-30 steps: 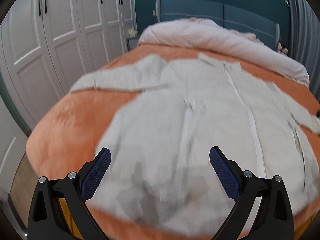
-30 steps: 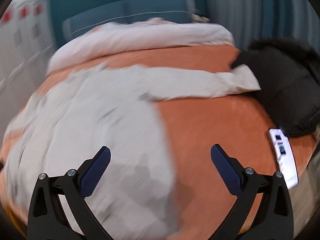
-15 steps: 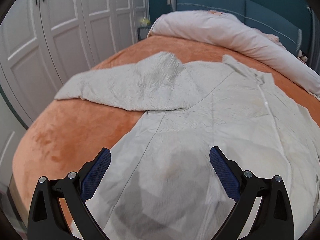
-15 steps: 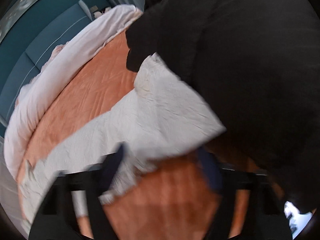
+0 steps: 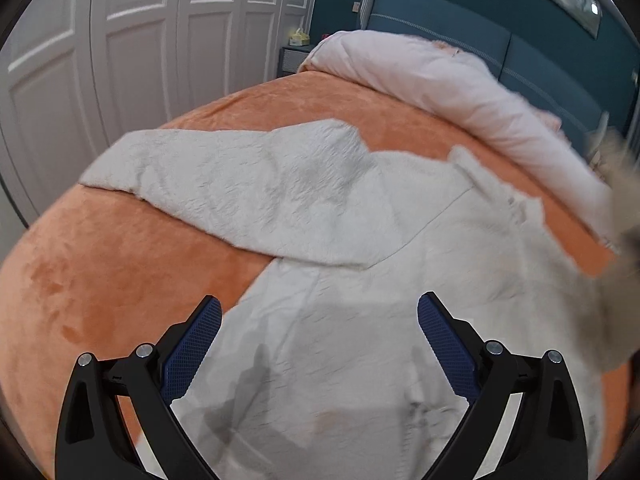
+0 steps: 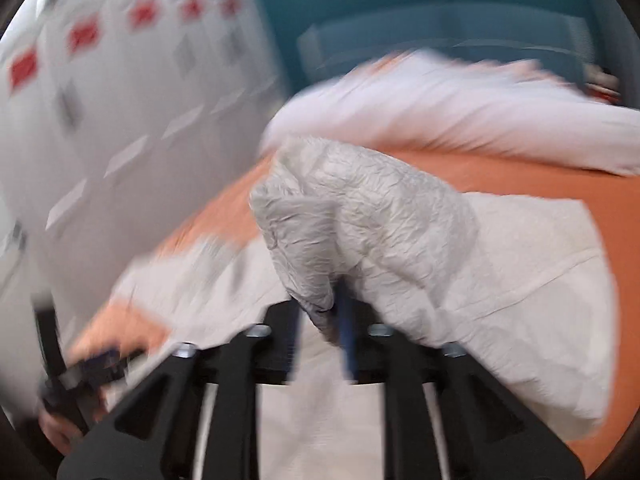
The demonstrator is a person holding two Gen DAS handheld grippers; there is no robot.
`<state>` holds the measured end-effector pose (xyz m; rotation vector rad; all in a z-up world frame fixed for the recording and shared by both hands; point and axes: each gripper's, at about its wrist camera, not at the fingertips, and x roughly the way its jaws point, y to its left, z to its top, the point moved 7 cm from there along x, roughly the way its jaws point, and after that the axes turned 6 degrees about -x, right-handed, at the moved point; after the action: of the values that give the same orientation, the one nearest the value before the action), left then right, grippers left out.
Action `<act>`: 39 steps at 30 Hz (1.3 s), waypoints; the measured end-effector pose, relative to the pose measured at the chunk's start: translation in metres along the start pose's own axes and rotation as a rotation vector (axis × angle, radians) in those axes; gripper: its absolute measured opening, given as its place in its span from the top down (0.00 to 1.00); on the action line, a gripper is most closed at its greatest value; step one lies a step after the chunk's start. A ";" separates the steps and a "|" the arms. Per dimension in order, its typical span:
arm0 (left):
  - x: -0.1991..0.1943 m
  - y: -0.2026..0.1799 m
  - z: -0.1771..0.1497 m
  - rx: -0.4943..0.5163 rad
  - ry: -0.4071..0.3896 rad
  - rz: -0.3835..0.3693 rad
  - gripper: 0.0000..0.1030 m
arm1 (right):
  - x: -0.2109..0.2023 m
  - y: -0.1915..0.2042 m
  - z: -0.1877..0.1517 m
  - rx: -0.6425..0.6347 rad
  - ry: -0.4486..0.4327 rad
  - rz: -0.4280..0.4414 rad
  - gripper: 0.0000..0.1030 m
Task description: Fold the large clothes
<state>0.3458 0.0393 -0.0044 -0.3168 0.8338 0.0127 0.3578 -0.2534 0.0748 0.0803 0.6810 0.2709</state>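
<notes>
A large cream jacket (image 5: 360, 280) lies spread on the orange bed cover (image 5: 92, 280). Its left sleeve (image 5: 224, 176) is folded across the shoulder. My left gripper (image 5: 320, 340) is open and empty, low over the jacket's lower left part. In the right wrist view my right gripper (image 6: 320, 320) is shut on the jacket's right sleeve (image 6: 360, 220) and holds it lifted above the jacket body (image 6: 320, 420). The lifted sleeve shows as a blur at the right edge of the left wrist view (image 5: 618, 200).
A rolled pale pink duvet (image 5: 440, 84) lies across the head of the bed before a blue headboard (image 5: 520, 56). White wardrobe doors (image 5: 120, 40) stand to the left. A small nightstand (image 5: 292, 60) holds a tissue box. The left gripper shows at the right wrist view's lower left (image 6: 80, 372).
My right gripper went to the sleeve end beside the black garment, shut on it, and swung it up over the jacket. My left gripper drifted left and lower and stayed open.
</notes>
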 end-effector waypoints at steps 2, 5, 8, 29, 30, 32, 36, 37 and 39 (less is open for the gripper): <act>0.001 -0.008 0.006 -0.041 0.030 -0.075 0.07 | 0.034 0.038 -0.023 -0.049 0.073 -0.001 0.54; 0.007 -0.024 0.011 -0.086 0.087 -0.184 0.07 | 0.028 0.058 -0.041 -0.018 0.071 0.031 0.48; 0.026 -0.054 0.007 -0.121 0.189 -0.294 0.07 | -0.012 0.026 -0.053 0.083 0.008 -0.014 0.39; 0.105 -0.119 -0.005 0.107 0.226 -0.197 0.94 | -0.006 -0.186 -0.088 0.377 0.108 -0.359 0.97; 0.115 -0.110 -0.018 0.114 0.240 -0.181 0.92 | 0.003 -0.194 -0.104 0.386 0.149 -0.366 1.00; 0.121 -0.107 -0.030 0.114 0.217 -0.192 0.88 | 0.014 -0.201 -0.122 0.420 0.165 -0.345 1.00; 0.119 -0.110 -0.035 0.137 0.161 -0.172 0.85 | 0.014 -0.195 -0.122 0.385 0.155 -0.384 1.00; 0.122 -0.109 -0.033 0.127 0.162 -0.180 0.85 | 0.014 -0.193 -0.122 0.377 0.157 -0.392 1.00; 0.114 -0.102 -0.030 0.069 0.174 -0.230 0.84 | 0.011 -0.192 -0.122 0.380 0.154 -0.387 1.00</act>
<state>0.4146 -0.0796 -0.0789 -0.3510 0.9632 -0.2606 0.3314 -0.4371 -0.0580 0.2893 0.8784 -0.2291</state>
